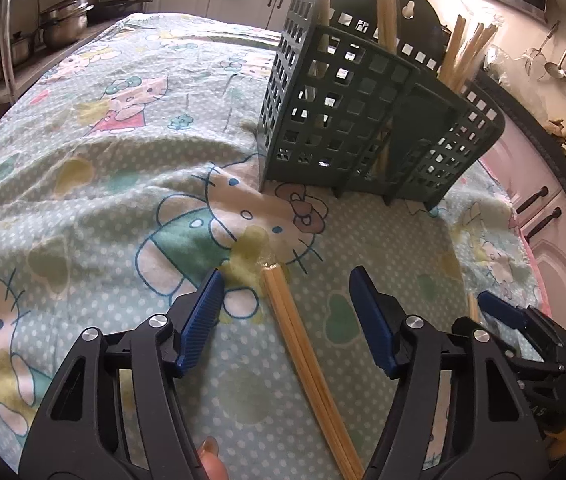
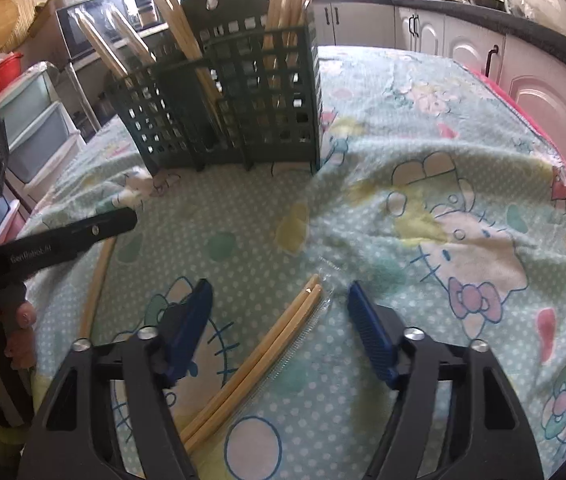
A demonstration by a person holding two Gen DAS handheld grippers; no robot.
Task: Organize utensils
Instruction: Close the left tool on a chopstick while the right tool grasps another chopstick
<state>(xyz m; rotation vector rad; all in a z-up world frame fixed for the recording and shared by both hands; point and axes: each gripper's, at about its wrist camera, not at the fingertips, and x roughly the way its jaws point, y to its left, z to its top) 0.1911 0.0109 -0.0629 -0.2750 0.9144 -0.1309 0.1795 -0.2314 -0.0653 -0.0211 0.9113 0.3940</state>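
A dark green lattice utensil holder (image 1: 367, 128) stands upright on the bench, which is covered by a cartoon-cat printed cloth (image 1: 95, 168). The holder has several compartments side by side and a taller back plate with a hanging hole. Bundles of wooden chopsticks (image 2: 287, 4) stand in its compartments, leaning at different angles and rising well above its rim; some look wrapped in clear sleeves.

The left gripper (image 1: 285, 300) points steeply down at the cloth, in front of the holder. Its blue-padded fingers (image 1: 203, 312) stand apart, with a pair of wooden chopsticks (image 1: 303, 356) lying flat on the cloth between them; neither pad touches the pair. The chopsticks' far end points toward the holder.

The right gripper (image 2: 279, 312) also tilts steeply down, well in front of the holder. Its fingers (image 2: 371, 332) are likewise parted, straddling a second pair of chopsticks in a clear sleeve (image 2: 267, 352) that lies diagonally on the cloth, untouched by either pad.

In the right wrist view, the left gripper's black body shows at the left edge, a person's hand (image 2: 19, 320) wrapped round its handle.
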